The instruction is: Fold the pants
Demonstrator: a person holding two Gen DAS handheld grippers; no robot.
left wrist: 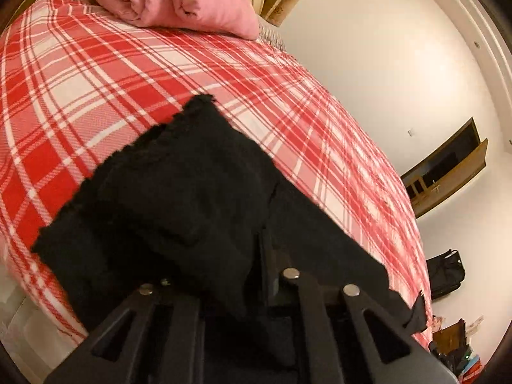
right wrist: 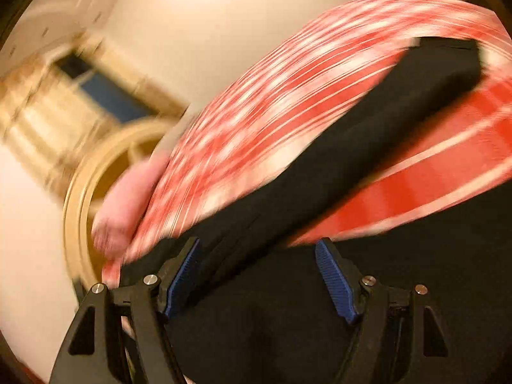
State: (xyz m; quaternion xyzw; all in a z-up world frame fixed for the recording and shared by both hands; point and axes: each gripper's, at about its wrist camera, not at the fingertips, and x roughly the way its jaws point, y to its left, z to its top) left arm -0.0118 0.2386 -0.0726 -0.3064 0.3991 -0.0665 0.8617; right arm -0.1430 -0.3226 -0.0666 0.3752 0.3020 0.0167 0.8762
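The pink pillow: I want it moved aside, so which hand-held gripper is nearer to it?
Cannot tell. The pink pillow lies at the far end of the bed from the left hand-held gripper; blurred, it lies up-left of the right hand-held gripper.

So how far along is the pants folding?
Partly done: the black pants already lie doubled on the plaid bedspread. In hand: the left claw is shut on an edge. The right claw is open above the cloth. Left: the final fold and smoothing.
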